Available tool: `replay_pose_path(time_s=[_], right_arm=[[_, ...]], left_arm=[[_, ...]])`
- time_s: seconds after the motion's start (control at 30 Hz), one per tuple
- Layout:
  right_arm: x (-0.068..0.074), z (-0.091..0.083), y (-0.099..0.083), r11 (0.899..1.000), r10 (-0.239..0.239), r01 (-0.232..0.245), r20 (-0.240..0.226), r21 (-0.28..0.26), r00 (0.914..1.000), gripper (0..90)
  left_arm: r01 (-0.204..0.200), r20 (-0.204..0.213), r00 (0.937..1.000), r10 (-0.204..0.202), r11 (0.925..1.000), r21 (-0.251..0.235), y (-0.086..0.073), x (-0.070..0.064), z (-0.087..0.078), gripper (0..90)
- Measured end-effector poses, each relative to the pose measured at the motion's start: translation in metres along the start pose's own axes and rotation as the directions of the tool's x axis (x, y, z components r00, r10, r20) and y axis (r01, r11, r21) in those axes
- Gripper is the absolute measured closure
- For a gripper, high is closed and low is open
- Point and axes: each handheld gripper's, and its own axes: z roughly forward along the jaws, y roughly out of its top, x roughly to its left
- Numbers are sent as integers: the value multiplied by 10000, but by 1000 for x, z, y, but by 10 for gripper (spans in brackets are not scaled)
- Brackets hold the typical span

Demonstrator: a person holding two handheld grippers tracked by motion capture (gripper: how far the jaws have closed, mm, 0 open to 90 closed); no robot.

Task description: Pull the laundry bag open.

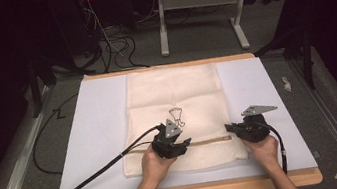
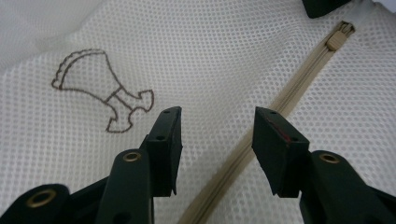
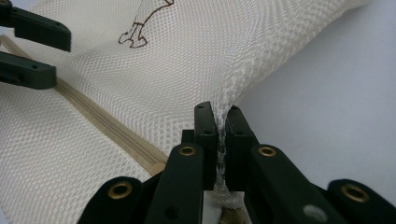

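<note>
Pinching a fold of mesh at the near right edge of the laundry bag (image 3: 140, 70), the right gripper (image 3: 221, 122) is squeezing its jaws almost together, with only the gathered netting between them. The left gripper (image 2: 217, 126) is hanging over the middle of the bag with its jaws spread wide and holding nothing, straddling the tan zipper (image 2: 275, 112) that is running along the near part of the bag. From the high view the bag (image 1: 174, 91) is lying flat in the centre of the white board (image 1: 99, 120), with the person's hands coming in from the near edge and the left gripper (image 1: 184, 142) sitting just below the little embroidered dress mark (image 1: 176, 116).

The zipper pull (image 2: 340, 36) is lying well beyond the left jaws, close to the right gripper's end, so I am guessing the left hand is going for it. The trouble is likely coming from the mesh: it is thin and slack, so the open jaws may be closing on netting beside the pull instead of the pull itself. If that happens, a tug would be bunching the fabric and jamming the teeth. The right grip is also holding only a small pleat, which may be slipping out once the zipper is being dragged against it, letting the whole bag slide across the smooth board.
</note>
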Motion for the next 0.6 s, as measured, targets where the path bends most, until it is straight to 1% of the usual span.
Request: replay_pose_path(time_s=[0.07, 0.1, 0.13, 0.17, 0.27, 0.33, 0.37, 0.43, 0.5, 0.53, 0.57, 0.6], right_arm=[[0, -1, 1, 10000, -54, 54, -39, -19, 10000, 876], [0, -2, 1, 10000, 28, -28, -31, -37, 10000, 876], [0, -2, 1, 10000, 23, -23, -31, -48, 10000, 876], [1, -1, 1, 10000, 48, -48, -24, -21, 10000, 876], [0, -2, 1, 10000, 43, -43, -32, -16, 10000, 876], [0, -1, 1, 10000, 99, -99, -70, 4, 9999, 876], [0, -1, 2, 10000, 86, -85, -81, 52, 9999, 877], [0, -2, 2, 9999, 96, -95, -106, 66, 9999, 876], [-1, -4, 2, 9998, 179, -180, -173, -44, 9997, 876], [0, -4, 2, 9997, 227, -228, -192, -31, 9996, 876], [0, -4, 2, 9998, 195, -197, -199, -80, 9996, 876], [1, -4, 2, 9998, 182, -183, -185, -79, 9997, 876]], left_arm=[[-9, 210, 9998, 8, 10000, 71, 4, -3, 6, 517], [-53, 241, 9997, 51, 9999, 106, 5, -5, 7, 515], [-152, 247, 9996, 148, 9998, 149, 7, -7, 8, 511], [-167, 324, 9993, 162, 9997, 157, 9, -10, 9, 511], [-274, 478, 9985, 270, 9996, 66, 14, -16, 10, 511], [-240, 558, 9982, 239, 9997, 20, 14, -18, 11, 513], [-102, 661, 9978, 107, 9999, -72, 15, -20, 14, 515], [-29, 595, 9982, 40, 9998, -180, 15, -23, 17, 514], [160, 807, 9966, -150, 9998, -121, 14, -24, 19, 512], [216, 830, 9963, -207, 9997, -104, 15, -24, 19, 511], [185, 788, 9967, -177, 9998, -88, 15, -25, 19, 511], [22, 664, 9978, -20, 10000, -31, 16, -26, 18, 514]])
